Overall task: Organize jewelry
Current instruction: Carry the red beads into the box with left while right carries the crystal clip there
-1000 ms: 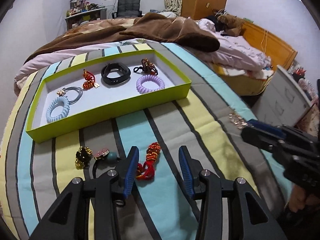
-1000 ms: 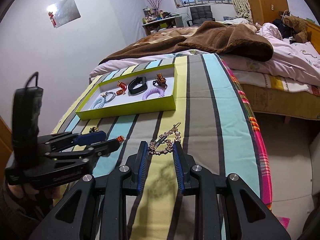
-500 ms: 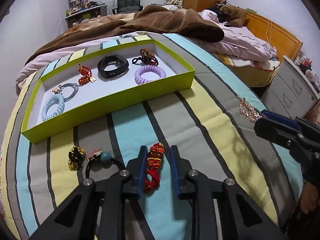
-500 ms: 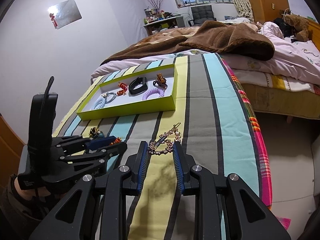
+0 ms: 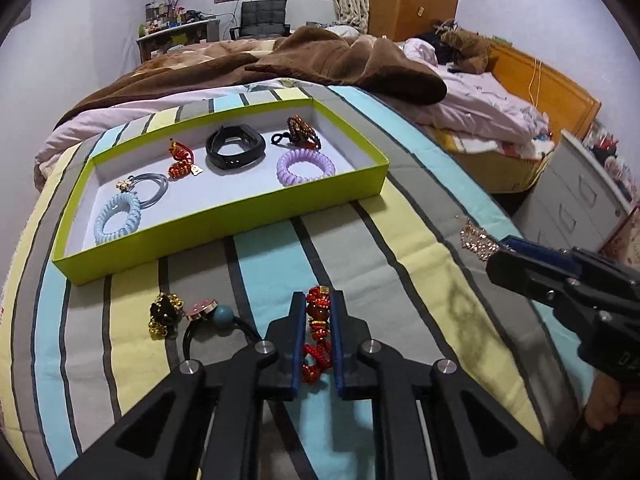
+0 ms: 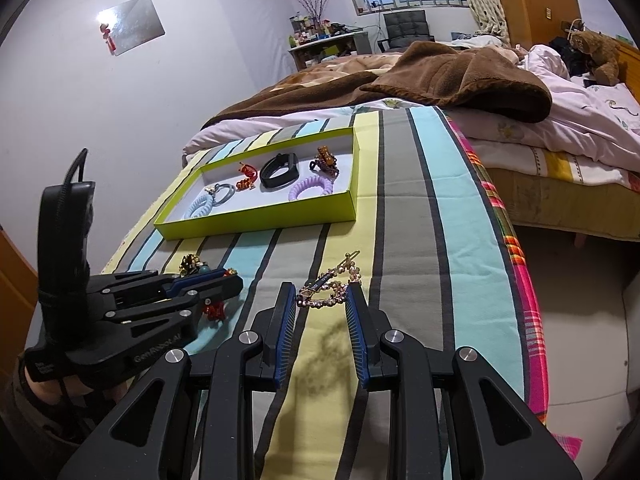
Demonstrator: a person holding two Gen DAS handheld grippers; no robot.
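Observation:
A lime green tray [image 5: 224, 220] [image 6: 256, 226] lies on the striped bed cover and holds several hair ties and bracelets. My left gripper [image 5: 317, 308] [image 6: 224, 280] is shut on a red and gold beaded bracelet [image 5: 318, 334], low over the cover in front of the tray. My right gripper [image 6: 322, 294] [image 5: 516, 248] has its jaws partly apart around a rose-gold chain hair clip [image 6: 330, 290] [image 5: 478, 242] that lies on the cover; the pads stand just clear of it.
A black and gold ornament [image 5: 164, 314] and a teal-bead hair tie [image 5: 216, 314] lie left of my left gripper. A brown blanket [image 5: 340, 56] is heaped beyond the tray. The bed edge [image 6: 516, 264] drops off at the right, by a white drawer unit [image 5: 572, 204].
My left gripper has moved forward over the red beaded bracelet and closed on it. My right gripper has stayed around the chain clip, its jaws a little wider.

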